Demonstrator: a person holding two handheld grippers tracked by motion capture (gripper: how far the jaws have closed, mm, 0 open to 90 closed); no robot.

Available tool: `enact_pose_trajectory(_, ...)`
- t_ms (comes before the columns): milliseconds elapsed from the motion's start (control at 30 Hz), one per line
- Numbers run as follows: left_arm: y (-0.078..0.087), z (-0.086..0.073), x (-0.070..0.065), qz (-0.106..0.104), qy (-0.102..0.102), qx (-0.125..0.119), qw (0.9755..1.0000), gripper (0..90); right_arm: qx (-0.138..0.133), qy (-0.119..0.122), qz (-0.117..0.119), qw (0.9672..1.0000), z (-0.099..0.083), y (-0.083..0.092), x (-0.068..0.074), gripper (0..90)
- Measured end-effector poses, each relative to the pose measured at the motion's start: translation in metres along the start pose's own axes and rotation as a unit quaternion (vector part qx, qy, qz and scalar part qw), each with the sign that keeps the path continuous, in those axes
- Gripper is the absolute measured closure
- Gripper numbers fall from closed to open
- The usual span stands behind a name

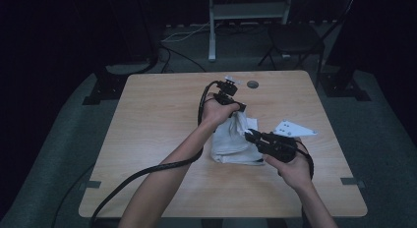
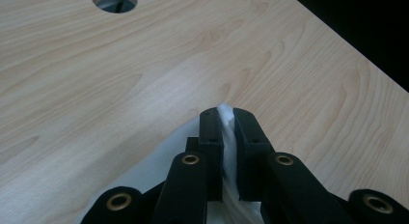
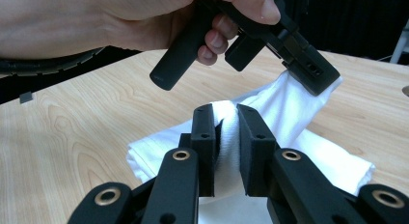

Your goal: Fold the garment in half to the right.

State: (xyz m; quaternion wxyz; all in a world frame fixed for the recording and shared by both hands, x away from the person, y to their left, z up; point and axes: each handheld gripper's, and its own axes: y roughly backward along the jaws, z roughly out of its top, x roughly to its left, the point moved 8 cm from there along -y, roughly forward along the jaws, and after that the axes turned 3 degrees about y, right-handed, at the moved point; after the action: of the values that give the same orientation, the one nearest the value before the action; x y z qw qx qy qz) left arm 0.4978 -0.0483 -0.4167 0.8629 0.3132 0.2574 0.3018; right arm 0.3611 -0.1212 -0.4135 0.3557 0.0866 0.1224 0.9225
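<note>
Towel (image 1: 233, 144): we see a white cloth, partly folded, lying near the middle of the table (image 1: 147, 120), its bulk on the wood and one edge lifted off it.
Left claw (image 1: 236, 109): we hold it at about twelve o'clock of the towel; the jaws are pinched on a raised corner, and the left claw's own view shows white fabric (image 2: 226, 137) squeezed between them.
Right claw (image 1: 250, 136): we hold it at about three o'clock of the towel; its jaws are nearly together, with a thick fold (image 3: 226, 137) clamped between them.
Relation: the lifted edge runs from the left claw down to the right claw, roughly twelve to four o'clock, with the heap hanging under it toward seven.
Hand pose: our left hand (image 1: 216, 112) arches over the towel with the wrist bent down; our right hand (image 1: 292, 169) comes in low, pointing toward ten o'clock.
Judgement: we think the next move is carrying this edge across the heap.
</note>
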Motion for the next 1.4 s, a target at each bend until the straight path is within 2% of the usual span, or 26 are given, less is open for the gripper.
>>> enact_pose_trajectory(100, -0.004, -0.002, -0.002, 0.0, 0.003, 0.001, 1.0, 83.9, 0.003, -0.003, 0.0, 1.0, -0.004, 0.0, -0.001, 79.0)
enact_pose_trajectory(533, -0.011, -0.004, -0.006, -0.007, -0.011, 0.003, 0.9999, 83.9, 0.019, -0.005, -0.005, 0.9998, -0.018, 0.003, -0.006, 78.9)
enact_pose_trajectory(867, -0.015, -0.004, -0.009, -0.01, -0.011, -0.004, 0.9999, 83.8, 0.031, -0.006, -0.012, 0.9994, -0.028, 0.004, -0.009, 78.9)
enact_pose_trajectory(1400, -0.021, -0.007, -0.009, -0.01, -0.012, 0.003, 0.9999, 83.7, 0.042, -0.01, -0.012, 0.999, -0.035, 0.002, -0.009, 78.7)
